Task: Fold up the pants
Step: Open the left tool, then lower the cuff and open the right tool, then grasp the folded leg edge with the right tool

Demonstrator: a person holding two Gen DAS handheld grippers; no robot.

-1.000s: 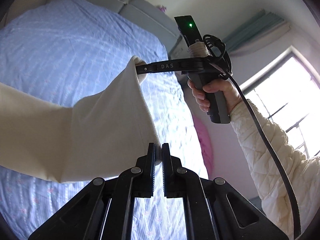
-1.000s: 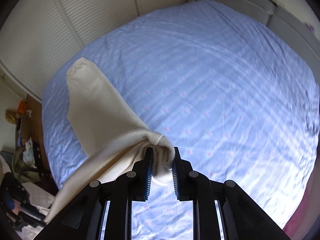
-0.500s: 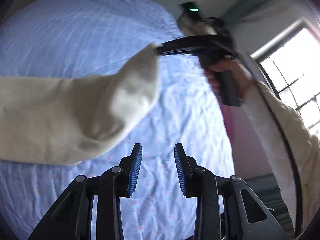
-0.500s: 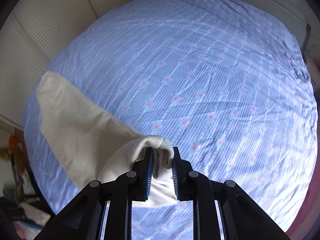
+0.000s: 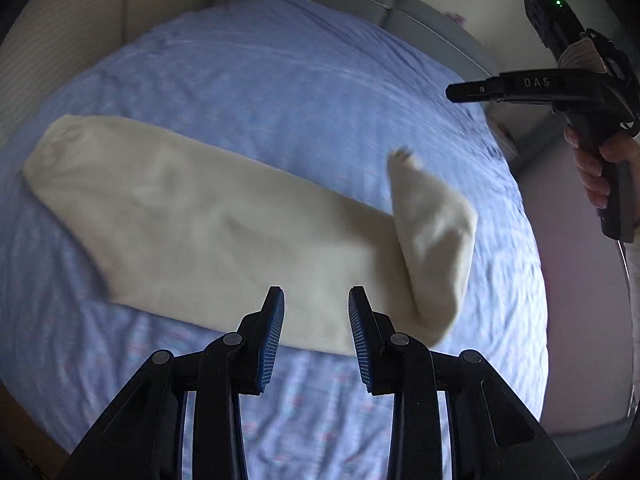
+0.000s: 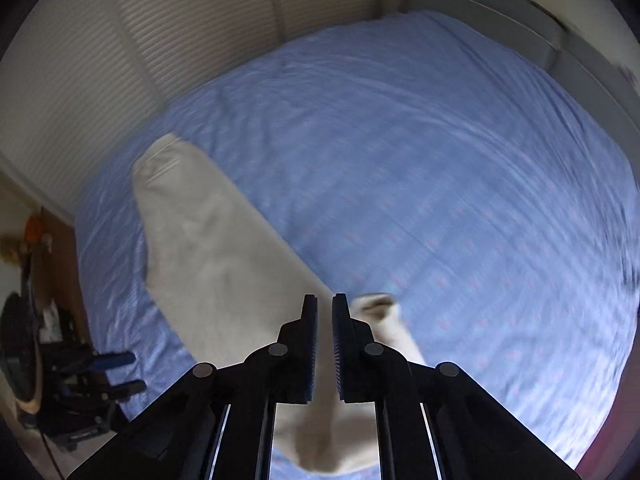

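Observation:
The cream pants lie stretched across the blue bed, with one end blurred and dropping free at the right. My left gripper is open and empty above the pants' near edge. My right gripper hangs above the pants, its jaws close together with a narrow gap and nothing between them. It also shows in the left wrist view, raised at the upper right, clear of the cloth.
The bed's grey headboard runs along the far side. White slatted doors stand behind the bed. A brown floor with clutter lies at the left. A window wall and pink bed side are at the right.
Both grippers have let go of the pants. The left opened first, then the right released its end, which is falling to the bed. Both grippers have risen.

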